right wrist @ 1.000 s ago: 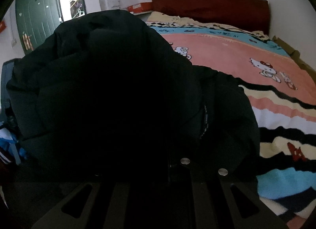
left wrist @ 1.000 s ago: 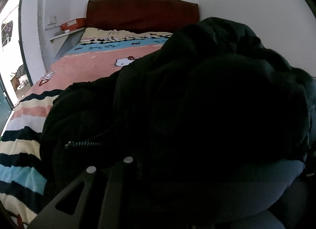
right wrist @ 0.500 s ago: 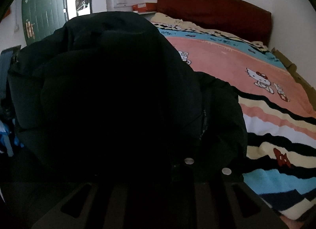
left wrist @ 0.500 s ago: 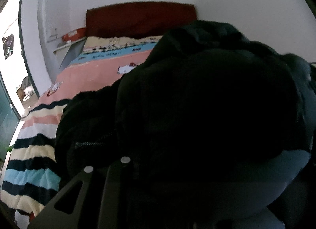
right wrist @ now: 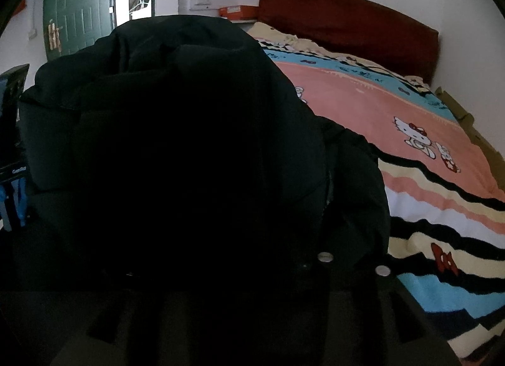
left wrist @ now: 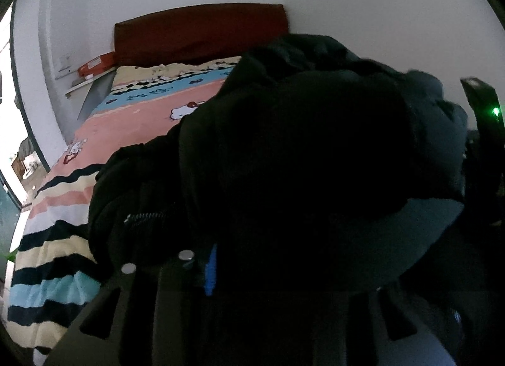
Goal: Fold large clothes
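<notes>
A large black padded jacket (left wrist: 300, 151) fills most of the left wrist view and hangs bunched over my left gripper (left wrist: 252, 271), which is shut on its fabric. Its zipper (left wrist: 145, 217) shows at the left. The same jacket (right wrist: 189, 145) fills the right wrist view, draped over my right gripper (right wrist: 252, 271), which is shut on it. The fingertips of both grippers are hidden under the cloth. The jacket is lifted above the near end of the bed.
The bed (right wrist: 410, 132) has a pink, blue and striped Hello Kitty cover and a dark red headboard (left wrist: 202, 31). An orange box (left wrist: 94, 67) sits on a shelf by the headboard. A green door (right wrist: 79, 9) stands at the left. My right gripper's body (left wrist: 483, 119) shows at the right.
Both grippers have lifted and drawn back with the jacket. The cameras tilt up more and the jacket covers less of the bed cover.
</notes>
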A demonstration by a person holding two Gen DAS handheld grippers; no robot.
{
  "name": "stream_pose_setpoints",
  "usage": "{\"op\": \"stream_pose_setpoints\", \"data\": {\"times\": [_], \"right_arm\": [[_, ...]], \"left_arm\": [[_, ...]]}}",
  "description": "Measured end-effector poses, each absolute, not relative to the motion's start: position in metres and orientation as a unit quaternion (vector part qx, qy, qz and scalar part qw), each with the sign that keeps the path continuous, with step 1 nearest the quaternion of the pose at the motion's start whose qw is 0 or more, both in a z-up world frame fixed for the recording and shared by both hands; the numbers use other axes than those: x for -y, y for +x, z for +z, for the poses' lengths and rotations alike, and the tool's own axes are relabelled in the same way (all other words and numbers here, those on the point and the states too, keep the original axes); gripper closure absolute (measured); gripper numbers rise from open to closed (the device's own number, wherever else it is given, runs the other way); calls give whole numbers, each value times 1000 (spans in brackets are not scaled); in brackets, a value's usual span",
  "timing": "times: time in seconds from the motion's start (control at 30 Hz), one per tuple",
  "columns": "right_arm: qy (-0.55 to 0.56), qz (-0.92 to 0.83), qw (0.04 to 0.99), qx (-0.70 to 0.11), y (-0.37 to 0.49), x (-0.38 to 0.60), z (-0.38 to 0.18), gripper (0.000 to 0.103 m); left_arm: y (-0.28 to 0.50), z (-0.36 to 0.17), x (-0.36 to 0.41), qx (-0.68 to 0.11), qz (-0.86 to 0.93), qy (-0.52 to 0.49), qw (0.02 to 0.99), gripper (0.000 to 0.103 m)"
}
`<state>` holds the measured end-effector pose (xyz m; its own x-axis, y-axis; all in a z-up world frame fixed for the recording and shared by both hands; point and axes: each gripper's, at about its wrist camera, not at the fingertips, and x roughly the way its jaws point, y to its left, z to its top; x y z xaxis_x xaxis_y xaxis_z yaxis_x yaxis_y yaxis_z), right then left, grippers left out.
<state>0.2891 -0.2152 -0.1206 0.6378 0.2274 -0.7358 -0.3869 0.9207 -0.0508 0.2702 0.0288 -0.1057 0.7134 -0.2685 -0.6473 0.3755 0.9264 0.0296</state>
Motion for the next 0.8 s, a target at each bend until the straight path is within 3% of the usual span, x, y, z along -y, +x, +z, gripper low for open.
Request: {"op": "stream_pose_setpoints", "data": {"times": [0.23,0.53,0.8], "right_arm": [[-92,171,899,-393,282,227,-117,41],[-87,178,893,-403,261,237,-107,40],[-67,206,893,-393,273,240,-62,40]], "left_arm": [[255,-107,-40,-348,-173,65,919,67],[240,-89,-69,-365,-153,40,918,67],[284,-39,-69,-355,-153,17,922,67]]}}
